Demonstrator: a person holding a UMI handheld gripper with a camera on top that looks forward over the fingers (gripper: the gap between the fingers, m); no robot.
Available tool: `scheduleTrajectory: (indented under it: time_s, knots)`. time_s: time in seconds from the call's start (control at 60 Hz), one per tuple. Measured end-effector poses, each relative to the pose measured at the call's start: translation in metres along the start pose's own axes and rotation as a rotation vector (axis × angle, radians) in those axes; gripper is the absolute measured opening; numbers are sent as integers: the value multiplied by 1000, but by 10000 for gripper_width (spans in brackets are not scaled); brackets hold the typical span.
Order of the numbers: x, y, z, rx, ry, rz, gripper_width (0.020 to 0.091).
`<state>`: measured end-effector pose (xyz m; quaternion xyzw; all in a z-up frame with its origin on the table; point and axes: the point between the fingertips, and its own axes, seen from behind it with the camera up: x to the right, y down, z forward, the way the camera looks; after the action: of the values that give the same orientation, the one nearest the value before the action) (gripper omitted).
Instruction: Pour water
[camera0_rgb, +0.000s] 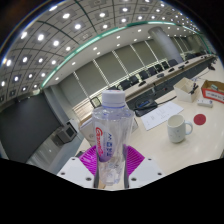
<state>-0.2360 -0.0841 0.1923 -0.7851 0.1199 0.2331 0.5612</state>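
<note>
Your tongs (110, 160) clamp the upright bottle (111, 130). The mug (179, 127) stands on the desk (205, 140), ahead and to the right.

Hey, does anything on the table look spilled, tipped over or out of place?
Nothing stands out. The clear plastic water bottle is upright, capped, between the gripper fingers. The white ceramic mug stands upright beside white papers; no spill shows on the white table.
</note>
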Motion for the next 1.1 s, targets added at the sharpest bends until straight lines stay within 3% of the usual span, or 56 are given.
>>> scheduleTrajectory:
  time_s: [0.133, 0.317, 0.6, 0.9, 1.1]
  knots:
    - [-12, -46, 31, 12, -132, 428, 338]
    - [22, -93, 69, 39, -248, 956, 336]
    - [87, -96, 108, 17, -312, 1481, 335]
    - [92, -85, 118, -30, -311, 1503, 338]
    - [81, -104, 102, -54, -291, 1249, 338]
